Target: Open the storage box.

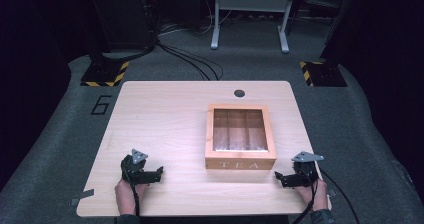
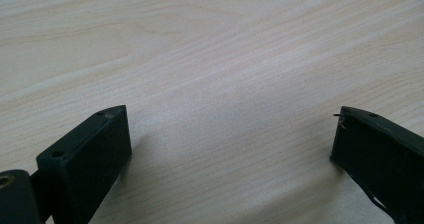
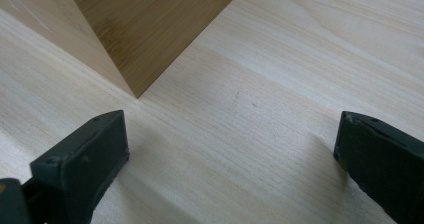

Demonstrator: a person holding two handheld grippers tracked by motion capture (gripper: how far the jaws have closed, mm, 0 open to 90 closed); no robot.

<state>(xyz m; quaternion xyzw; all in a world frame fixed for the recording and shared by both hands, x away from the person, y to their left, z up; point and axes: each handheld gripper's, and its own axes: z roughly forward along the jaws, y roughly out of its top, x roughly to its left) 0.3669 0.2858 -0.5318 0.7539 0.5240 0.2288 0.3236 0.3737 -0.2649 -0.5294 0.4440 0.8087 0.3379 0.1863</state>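
Observation:
A wooden tea box (image 1: 240,136) with a glass-windowed lid and the word TEA on its front stands shut, right of the table's middle. Its near corner (image 3: 135,44) rises ahead of the right gripper's jaws. My left gripper (image 1: 159,173) rests on the table near the front left, held by a hand, its jaws pointing right. In the left gripper view the left gripper (image 2: 230,134) is open over bare wood. My right gripper (image 1: 278,178) lies at the front right, just off the box's front right corner; the right gripper (image 3: 230,139) stands open with nothing between its jaws.
The light wooden table (image 1: 165,114) has a round cable hole (image 1: 239,92) near its far edge. Grey carpet surrounds it, with a "6" marked on the floor (image 1: 101,104). Two stand bases with yellow-black tape (image 1: 104,73) and a metal frame (image 1: 249,14) stand beyond.

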